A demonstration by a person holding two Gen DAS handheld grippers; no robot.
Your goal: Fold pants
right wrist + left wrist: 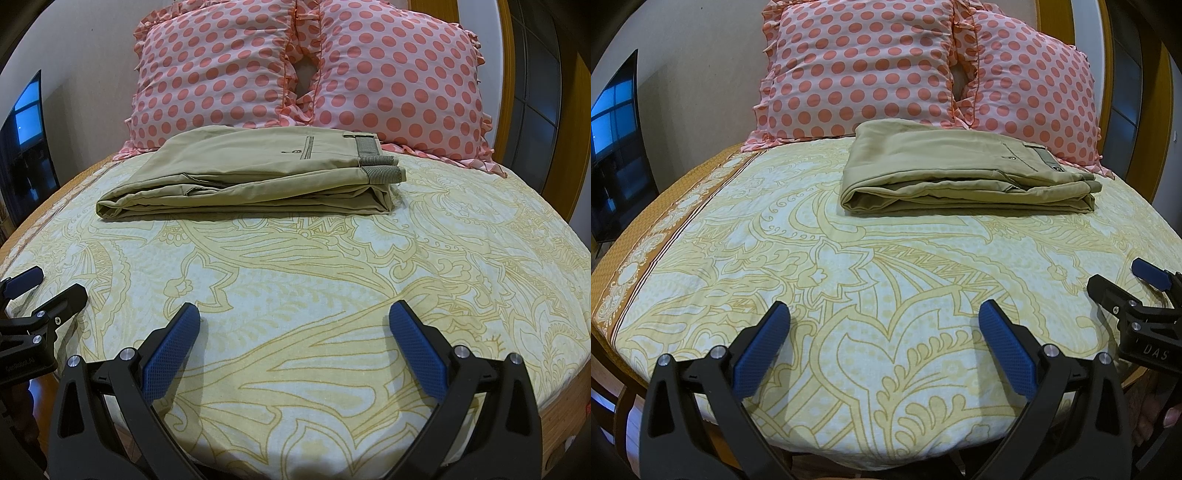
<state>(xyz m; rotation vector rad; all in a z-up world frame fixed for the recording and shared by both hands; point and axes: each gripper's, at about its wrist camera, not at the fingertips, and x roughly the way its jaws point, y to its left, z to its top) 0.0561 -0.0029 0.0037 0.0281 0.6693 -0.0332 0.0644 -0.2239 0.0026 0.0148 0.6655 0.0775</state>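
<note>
Nearest, the left gripper [882,315] and the right gripper [293,317] are held side by side over the near edge of the bed [332,295], both with jaws spread wide and nothing between the blue pads. Farther back, the khaki pants [255,173] are seen folded into a flat stack near the far edge, touching two polka-dot pillows [399,81] propped behind.

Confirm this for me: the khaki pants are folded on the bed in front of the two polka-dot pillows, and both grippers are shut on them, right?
Not quite. The pants lie folded before the pillows, but both wrist views show the left gripper and right gripper open, clear of them.
</note>
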